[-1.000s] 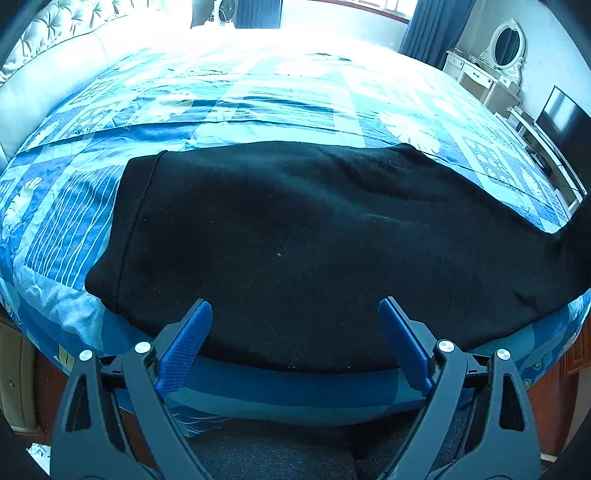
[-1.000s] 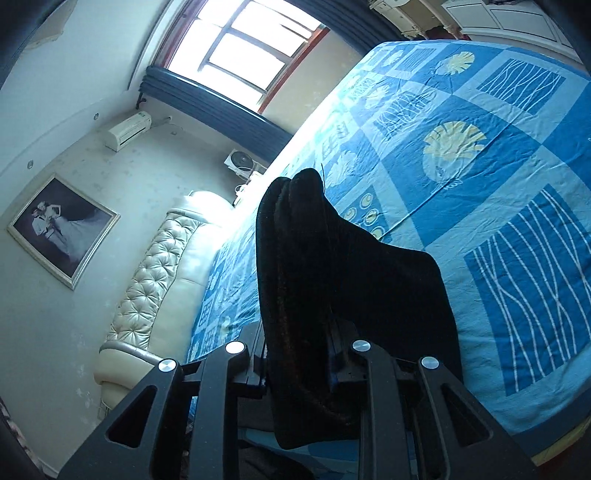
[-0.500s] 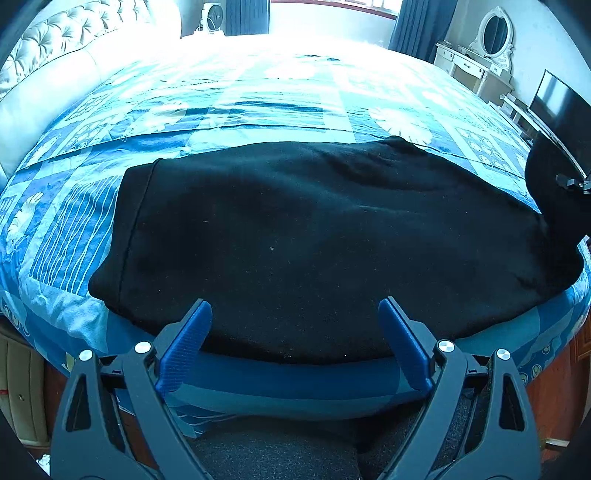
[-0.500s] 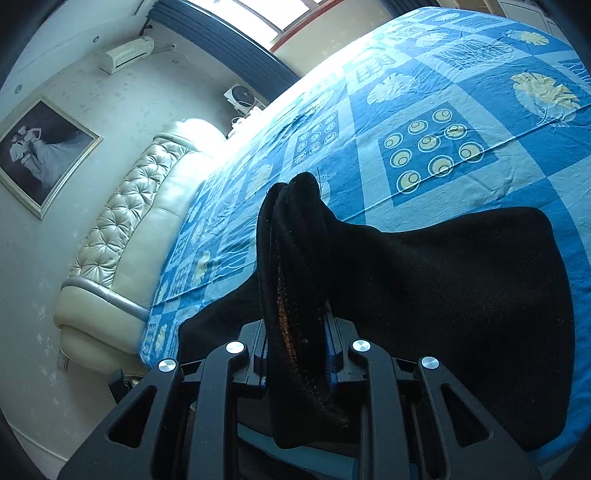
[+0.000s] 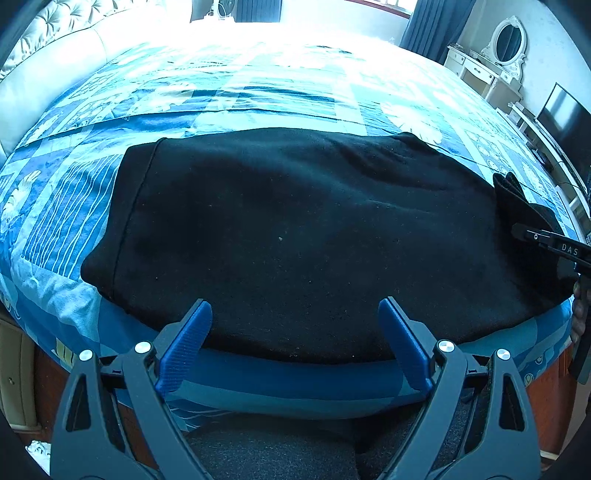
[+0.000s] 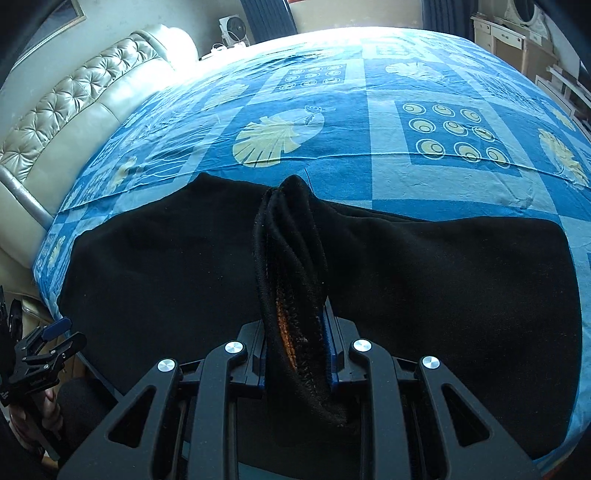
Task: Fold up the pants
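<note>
Black pants (image 5: 295,229) lie spread across the near part of the bed, waistband at the left. My left gripper (image 5: 295,343) is open and empty, with its blue pads either side of the pants' near edge at the bed edge. My right gripper (image 6: 295,350) is shut on a bunched fold of the black pants (image 6: 291,258), held up above the flat part of the pants (image 6: 461,280). The right gripper also shows at the right edge of the left wrist view (image 5: 554,240). The left gripper shows at the lower left of the right wrist view (image 6: 48,339).
The bed has a blue patterned sheet (image 6: 369,110). A tufted cream headboard (image 6: 66,110) runs along the left. A white dresser with mirror (image 5: 495,55) and a dark TV screen (image 5: 565,114) stand at the right. A fan (image 6: 236,29) stands beyond the bed.
My right gripper has swung down and left over the pants with the fold in it. It has come further into the left wrist view. The left gripper has stayed open at the bed edge.
</note>
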{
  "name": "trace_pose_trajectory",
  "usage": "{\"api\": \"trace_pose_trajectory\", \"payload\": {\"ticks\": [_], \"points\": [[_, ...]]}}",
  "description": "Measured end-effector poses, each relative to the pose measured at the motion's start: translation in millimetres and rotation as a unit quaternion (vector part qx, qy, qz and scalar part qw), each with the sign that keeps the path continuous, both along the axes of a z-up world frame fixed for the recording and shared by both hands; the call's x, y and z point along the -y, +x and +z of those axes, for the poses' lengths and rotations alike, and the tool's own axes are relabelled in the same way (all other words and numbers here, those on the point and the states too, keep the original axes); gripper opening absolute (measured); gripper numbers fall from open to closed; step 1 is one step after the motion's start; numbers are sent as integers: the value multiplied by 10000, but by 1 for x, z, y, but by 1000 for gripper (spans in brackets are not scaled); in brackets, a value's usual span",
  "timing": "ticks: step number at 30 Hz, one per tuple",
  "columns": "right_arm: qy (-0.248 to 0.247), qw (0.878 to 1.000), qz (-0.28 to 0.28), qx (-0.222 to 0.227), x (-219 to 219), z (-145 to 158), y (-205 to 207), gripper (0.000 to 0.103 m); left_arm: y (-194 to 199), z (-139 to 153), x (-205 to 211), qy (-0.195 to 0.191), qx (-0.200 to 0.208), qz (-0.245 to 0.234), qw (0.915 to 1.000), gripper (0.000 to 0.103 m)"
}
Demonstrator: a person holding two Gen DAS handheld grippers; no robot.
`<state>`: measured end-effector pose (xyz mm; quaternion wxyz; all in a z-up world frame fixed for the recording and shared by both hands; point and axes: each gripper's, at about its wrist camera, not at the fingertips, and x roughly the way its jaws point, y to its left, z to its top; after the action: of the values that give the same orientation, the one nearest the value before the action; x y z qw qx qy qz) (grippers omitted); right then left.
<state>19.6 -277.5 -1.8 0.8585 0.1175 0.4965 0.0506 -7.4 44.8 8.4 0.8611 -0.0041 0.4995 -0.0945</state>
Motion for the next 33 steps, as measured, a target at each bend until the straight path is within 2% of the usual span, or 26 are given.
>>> {"api": "trace_pose_trajectory", "payload": {"ticks": [11, 16, 21, 28, 30, 33], "points": [[342, 9994, -20, -21, -17, -5, 2, 37, 0, 0, 1, 13, 6, -23, 10000, 91], [626, 9980, 26, -26, -24, -5, 0, 38, 0, 0, 1, 4, 12, -15, 10000, 91], [694, 9976, 8, 68, -31, -5, -3, 45, -1, 3, 0, -29, 74, 18, 10000, 91], [515, 9981, -39, 334, -43, 0, -12, 50, -1, 9, -3, -157, 146, 96, 9997, 91], [333, 9987, 60, 390, -53, 1, -15, 59, -1, 8, -1, -147, 135, 72, 9998, 91], [368, 9977, 224, 516, -61, 8, -21, 62, -2, 8, 1, -89, 164, 11, 9998, 91]]}}
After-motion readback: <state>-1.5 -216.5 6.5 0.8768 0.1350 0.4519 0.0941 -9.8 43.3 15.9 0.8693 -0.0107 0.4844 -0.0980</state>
